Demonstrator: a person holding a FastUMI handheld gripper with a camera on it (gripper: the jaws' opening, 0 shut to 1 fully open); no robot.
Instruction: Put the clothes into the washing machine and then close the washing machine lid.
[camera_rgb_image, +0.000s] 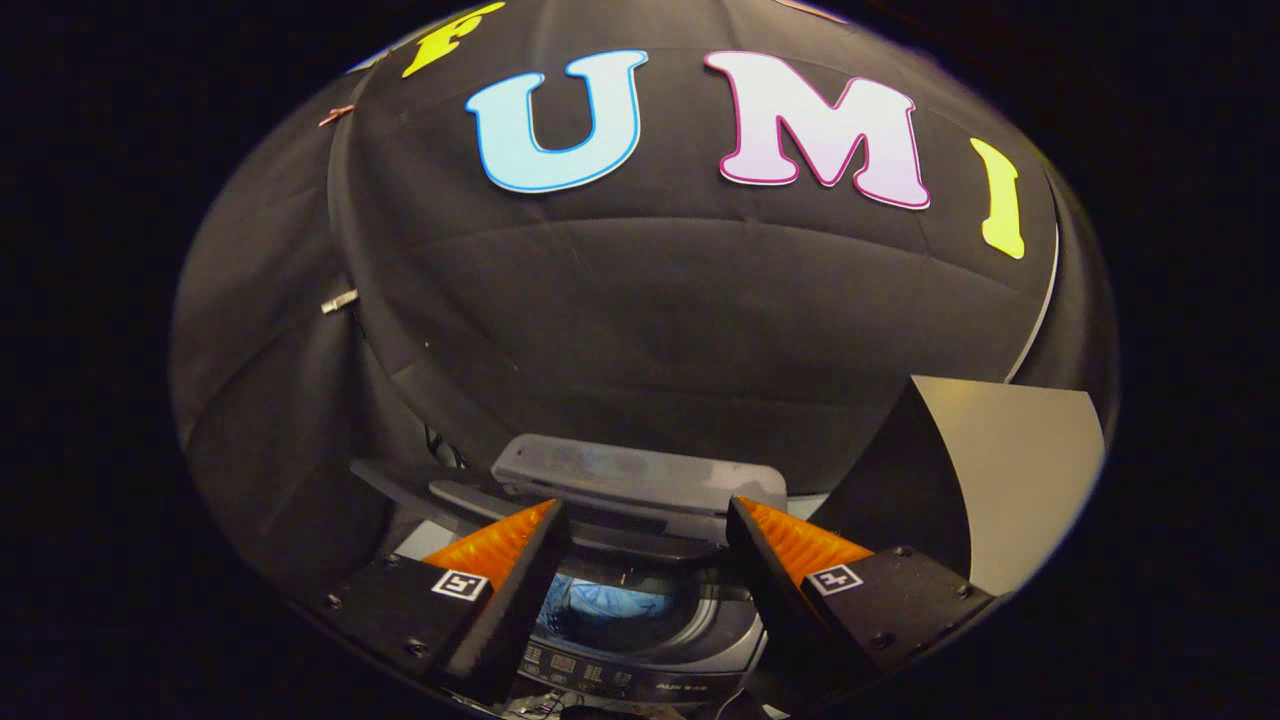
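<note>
Looking forward along the gripper (650, 545), the view takes in a top-loading washer (640, 640) set below and just ahead of the fingers, against the booth's black cloth wall.

On the left, the left finger (500, 545) angles inward. Between the two fingers lies the round drum opening (610, 612), and inside it something pale blue, most likely the clothes (600, 605), already sitting in the tub. Nearer than the opening runs the washer's control panel (590, 672), a strip of small buttons along the near edge. Beyond the fingers stands the lid (635, 480), raised and folded back at the far side of the opening; its long axis runs left to right, and its near edge faces the gripper. On the right, the right finger (800, 545) mirrors the left, and past it stands a tan board (1010, 480), upright beside the washer.

The fingers are spread wide apart and pinch nothing.

Judging from this, the loading step looks finished and the closing step is in hand. The next move probably calls for reaching past the opening to the lid's near edge, hooking or pushing it, and swinging it forward and down over the drum.
</note>
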